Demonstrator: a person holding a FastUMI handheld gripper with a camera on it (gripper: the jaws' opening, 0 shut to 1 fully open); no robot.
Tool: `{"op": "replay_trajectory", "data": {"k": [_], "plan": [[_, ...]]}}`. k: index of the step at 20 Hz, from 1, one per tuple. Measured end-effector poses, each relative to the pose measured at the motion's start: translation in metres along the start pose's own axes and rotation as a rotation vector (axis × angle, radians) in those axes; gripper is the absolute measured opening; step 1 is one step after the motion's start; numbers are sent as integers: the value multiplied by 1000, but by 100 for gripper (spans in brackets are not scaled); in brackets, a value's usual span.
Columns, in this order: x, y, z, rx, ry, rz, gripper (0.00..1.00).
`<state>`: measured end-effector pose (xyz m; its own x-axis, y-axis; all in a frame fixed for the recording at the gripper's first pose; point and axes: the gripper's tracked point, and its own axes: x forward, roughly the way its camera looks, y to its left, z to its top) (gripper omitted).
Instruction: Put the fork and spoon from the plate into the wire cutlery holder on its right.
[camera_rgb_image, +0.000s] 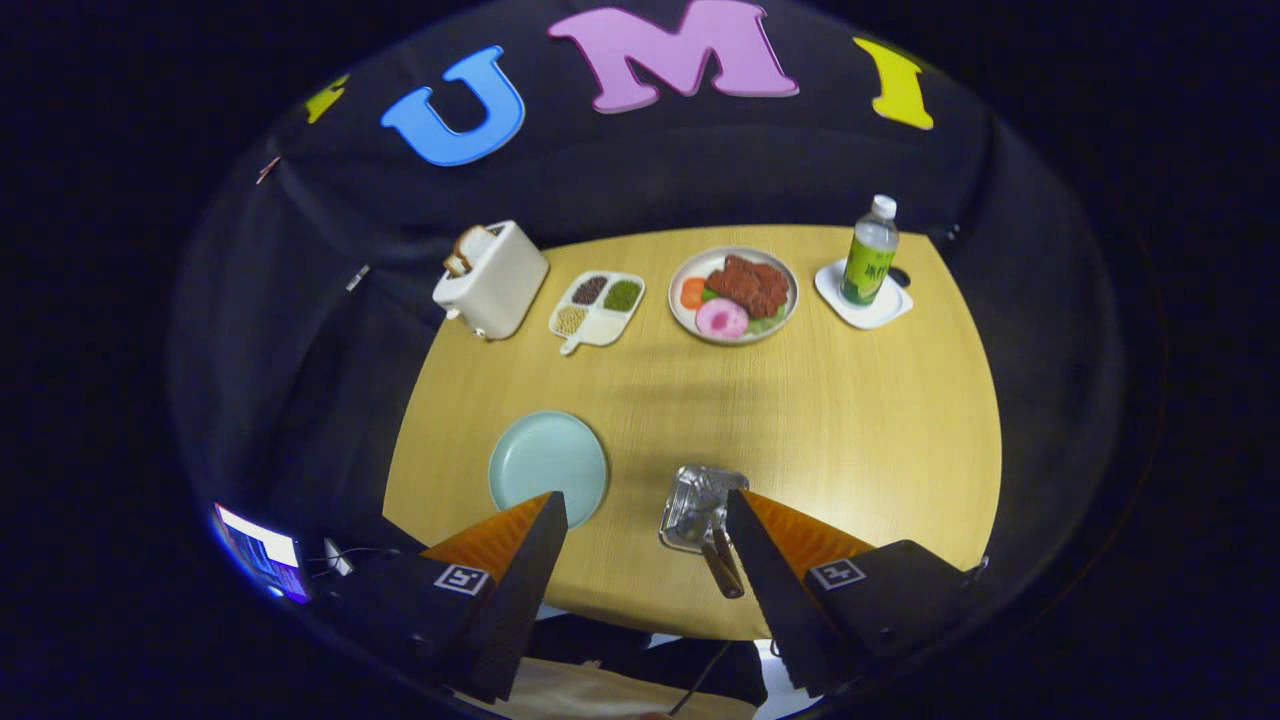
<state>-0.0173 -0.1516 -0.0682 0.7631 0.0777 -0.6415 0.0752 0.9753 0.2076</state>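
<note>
Low in the frame, the tongs gape wide, holding nothing. The wire holder holds cutlery handles; left of it, the pale plate lies bare.

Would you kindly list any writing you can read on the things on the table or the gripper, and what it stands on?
Bottle label: printed, too small to read.
Square markers on the gripper: coded patterns, no words.
Screen beside the table: blurred.
The gripper is open, the wire cutlery holder beside one fingertip.
</note>
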Motion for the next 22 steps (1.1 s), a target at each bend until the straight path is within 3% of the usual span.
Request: {"op": "replay_trajectory", "data": {"k": [9,12,15,22], "plan": [[-134,60,87,-184,-538,0,99],[-161,61,103,-191,-700,-44,99],[-165,61,102,-189,-767,-69,99],[-129,47,89,-186,-758,-66,99]]}}
